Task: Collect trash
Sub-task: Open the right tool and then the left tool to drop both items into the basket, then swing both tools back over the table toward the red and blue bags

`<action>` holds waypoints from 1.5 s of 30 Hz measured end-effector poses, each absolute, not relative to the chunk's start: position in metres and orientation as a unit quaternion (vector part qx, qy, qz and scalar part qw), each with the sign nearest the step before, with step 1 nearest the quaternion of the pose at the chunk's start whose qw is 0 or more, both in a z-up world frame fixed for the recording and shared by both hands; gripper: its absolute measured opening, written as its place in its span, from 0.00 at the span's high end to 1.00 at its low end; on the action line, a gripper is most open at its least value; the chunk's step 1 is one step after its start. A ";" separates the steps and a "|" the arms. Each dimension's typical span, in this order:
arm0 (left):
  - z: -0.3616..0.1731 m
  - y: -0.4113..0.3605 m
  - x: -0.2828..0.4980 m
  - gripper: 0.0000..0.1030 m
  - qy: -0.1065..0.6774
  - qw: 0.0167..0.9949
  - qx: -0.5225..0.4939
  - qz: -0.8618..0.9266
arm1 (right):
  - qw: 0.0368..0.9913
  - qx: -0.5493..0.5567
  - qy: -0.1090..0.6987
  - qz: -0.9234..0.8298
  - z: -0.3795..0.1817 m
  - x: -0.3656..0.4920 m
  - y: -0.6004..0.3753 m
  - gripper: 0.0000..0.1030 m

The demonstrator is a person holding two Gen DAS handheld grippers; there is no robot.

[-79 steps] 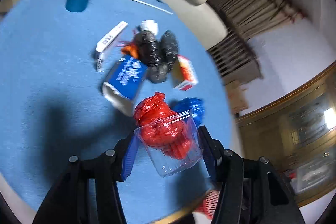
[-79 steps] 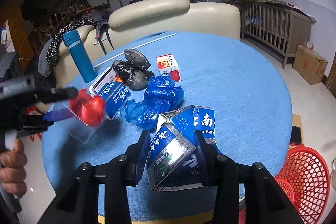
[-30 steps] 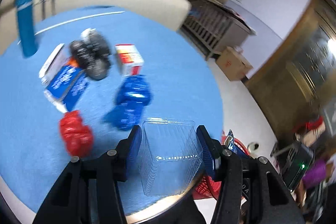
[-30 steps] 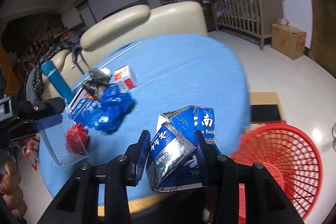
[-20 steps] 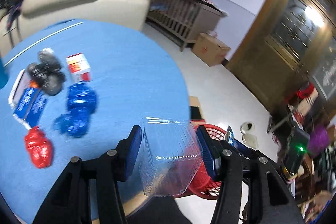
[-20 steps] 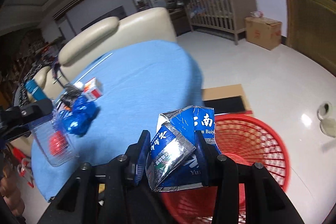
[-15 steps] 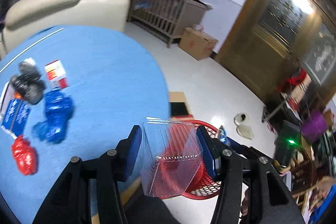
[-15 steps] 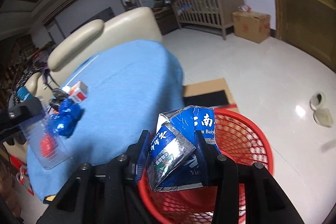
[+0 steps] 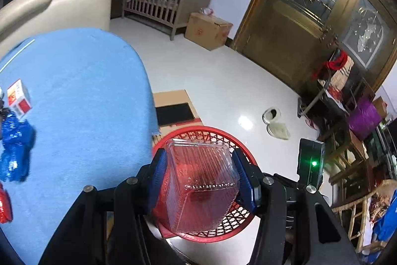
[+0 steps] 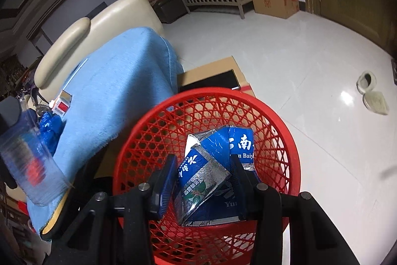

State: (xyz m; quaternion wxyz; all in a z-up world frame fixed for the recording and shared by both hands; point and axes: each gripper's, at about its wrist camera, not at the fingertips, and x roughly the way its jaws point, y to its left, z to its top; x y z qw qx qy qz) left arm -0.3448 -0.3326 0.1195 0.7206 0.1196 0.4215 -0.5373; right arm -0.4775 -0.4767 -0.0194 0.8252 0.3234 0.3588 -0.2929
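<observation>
My left gripper [image 9: 199, 178] is shut on a clear plastic container [image 9: 199, 186], which hangs over the red mesh basket [image 9: 238, 217] on the floor. My right gripper [image 10: 202, 178] is shut on a crushed blue carton [image 10: 213, 165] and holds it above the mouth of the same basket [image 10: 158, 140]. At the left of the right wrist view the clear container [image 10: 29, 165] shows blurred beside the table. On the blue tablecloth [image 9: 82, 101] lie a blue plastic bag [image 9: 15, 148], a red-and-white box [image 9: 18, 98] and a red bag [image 9: 3, 203] at the frame's edge.
The basket stands on the white floor next to the table's edge, by a flat cardboard sheet [image 10: 215, 73]. A cream sofa [image 10: 99, 24], a wooden crib [image 9: 158, 4] and a cardboard box [image 9: 208, 30] stand farther back. Wooden doors [image 9: 310, 24] and clutter fill the right side.
Both grippers have swung from over the table to the right, out over the red basket, and dropped lower. The container and carton stay gripped; the table's trash has slid to the left edge.
</observation>
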 end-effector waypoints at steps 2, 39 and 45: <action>0.113 -0.341 -0.348 0.46 0.425 0.717 0.127 -0.538 | 0.821 0.334 0.362 -0.288 -0.025 -0.479 -0.480 0.54; 0.073 -0.354 -0.335 0.30 0.482 0.708 0.144 -0.496 | 0.823 0.369 0.268 -0.340 0.015 -0.525 -0.506 0.41; 0.090 -0.316 -0.313 0.30 0.463 0.740 0.116 -0.474 | 0.834 0.348 0.279 -0.325 0.025 -0.505 -0.491 0.40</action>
